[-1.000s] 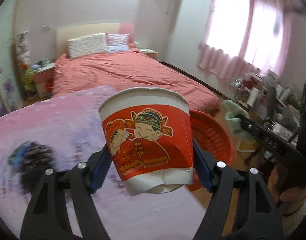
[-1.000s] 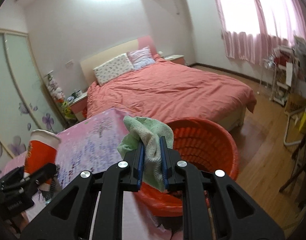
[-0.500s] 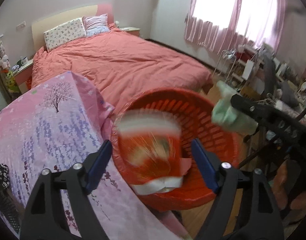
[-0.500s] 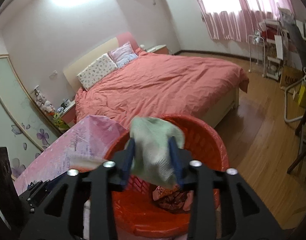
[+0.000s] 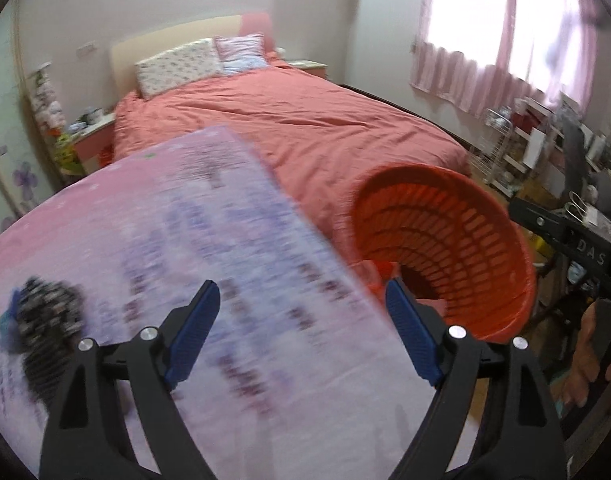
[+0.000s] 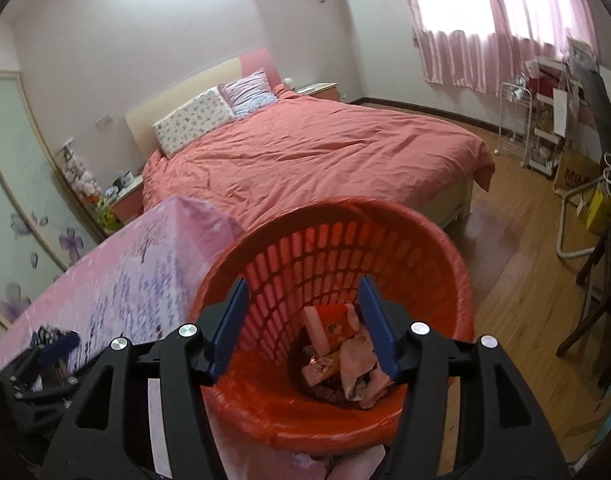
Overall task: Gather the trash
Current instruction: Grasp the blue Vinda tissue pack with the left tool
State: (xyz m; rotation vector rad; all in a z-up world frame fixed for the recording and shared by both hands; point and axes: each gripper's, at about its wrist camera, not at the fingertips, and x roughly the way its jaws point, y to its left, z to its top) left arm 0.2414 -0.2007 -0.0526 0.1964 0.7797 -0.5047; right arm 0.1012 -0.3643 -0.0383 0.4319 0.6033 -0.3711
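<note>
A: Right wrist view: the right tongs (image 6: 303, 324) hang over the red slatted basket (image 6: 265, 412), jaws apart with nothing between them; they have just been opening. At the basket's bottom lies the trash (image 6: 341, 356): crumpled wrappers and pale cloth-like pieces.

B: And the other pair?

A: The left tongs (image 5: 303, 328) are spread wide and empty, over the right edge of the worktop (image 5: 185, 240), which wears a pink cloth printed with lavender. The picture is blurred there.

B: Where does the basket sit?

A: Just beside the worktop's right edge, between it and the foot of the bed (image 6: 313, 152) with its salmon cover.

B: Anything else on the worktop?

A: A dark speckled bundle (image 5: 45, 320) near its left edge, too blurred to name.

B: What crowds the place?

A: A wire rack (image 6: 517, 120) and cluttered shelves under the pink curtains (image 6: 465, 44), well apart from the basket.
</note>
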